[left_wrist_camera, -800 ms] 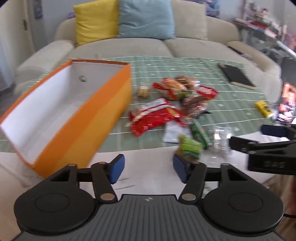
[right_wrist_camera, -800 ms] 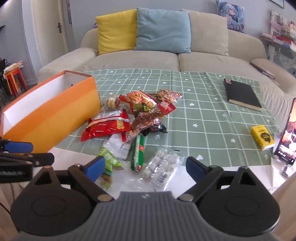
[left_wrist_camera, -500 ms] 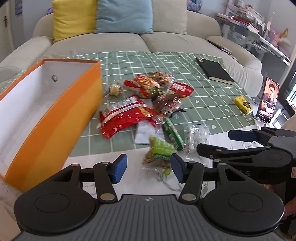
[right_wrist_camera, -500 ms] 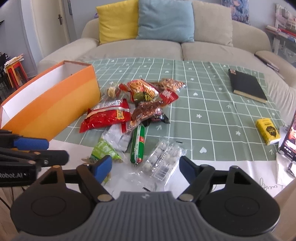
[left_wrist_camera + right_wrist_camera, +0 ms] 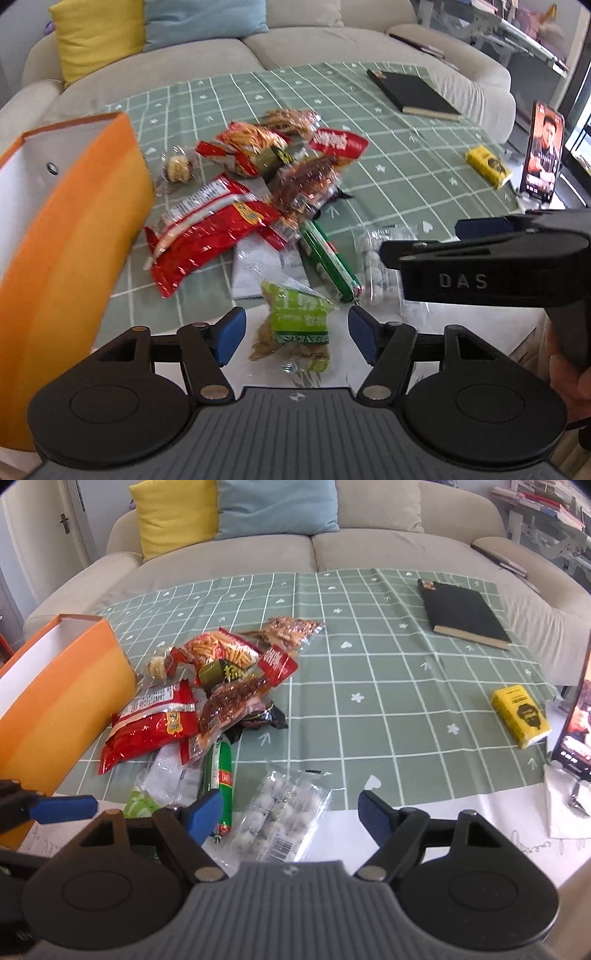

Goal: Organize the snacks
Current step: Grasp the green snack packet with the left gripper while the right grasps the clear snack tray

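A pile of snack packets lies on the green checked cloth [image 5: 388, 701] beside a tall orange box [image 5: 74, 240]. My left gripper [image 5: 297, 334] is open, tilted down over a light green packet [image 5: 295, 321] that lies between its blue pads without touching them. My right gripper [image 5: 290, 814] is open over a clear packet of white balls [image 5: 280, 819], which sits between its fingers. A green sausage [image 5: 219, 775] and a red bag [image 5: 147, 723] lie just beyond. The right gripper [image 5: 421, 238] shows from the side in the left wrist view.
A black notebook [image 5: 465, 616], a yellow box [image 5: 521, 716] and a phone on a stand [image 5: 545, 155] occupy the right of the table. White tissue [image 5: 565, 805] lies at the near right edge. A beige sofa [image 5: 314, 550] with cushions stands behind.
Both grippers have come down and closer to the near snacks. The left view swung right, so the green packet now sits between its pads. The clear packet is now between the right fingers.
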Motion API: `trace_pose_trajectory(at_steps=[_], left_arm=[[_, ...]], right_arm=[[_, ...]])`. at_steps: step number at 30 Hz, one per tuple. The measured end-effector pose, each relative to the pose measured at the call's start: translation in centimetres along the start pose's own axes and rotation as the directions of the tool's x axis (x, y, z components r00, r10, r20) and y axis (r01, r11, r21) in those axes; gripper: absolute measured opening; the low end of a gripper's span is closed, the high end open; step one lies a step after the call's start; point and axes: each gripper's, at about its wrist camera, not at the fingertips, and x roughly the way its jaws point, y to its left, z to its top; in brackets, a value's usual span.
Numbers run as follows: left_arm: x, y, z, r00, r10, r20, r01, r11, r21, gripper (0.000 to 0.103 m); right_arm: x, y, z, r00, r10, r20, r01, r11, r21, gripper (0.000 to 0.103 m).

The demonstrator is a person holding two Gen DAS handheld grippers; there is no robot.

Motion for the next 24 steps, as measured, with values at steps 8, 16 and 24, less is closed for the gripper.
trace_pose_trajectory(at_steps=[8, 16, 24], left_arm=[[2.2, -0.5, -0.6, 0.999, 0.045, 0.014, -0.045, 0.999, 0.028, 0.075], [2.8, -0.3, -0.8, 0.999, 0.049, 0.018, -0.049, 0.999, 0.005, 0.065], [3.0, -0.4, -1.0, 0.997, 0.067, 0.028, -0.067, 0.997, 0.025, 0.059]], right_arm=[[2.1, -0.3, -0.7, 0.999, -0.014, -0.052, 0.015, 0.999, 0.034, 0.078], [3.6, 0.6, -1.2, 0.997, -0.022, -0.079, 0.022, 1.0, -0.005, 0.078], [4.7, 1.3, -1.5, 0.995, -0.039, -0.092, 0.036, 0.998, -0.042, 0.079]])
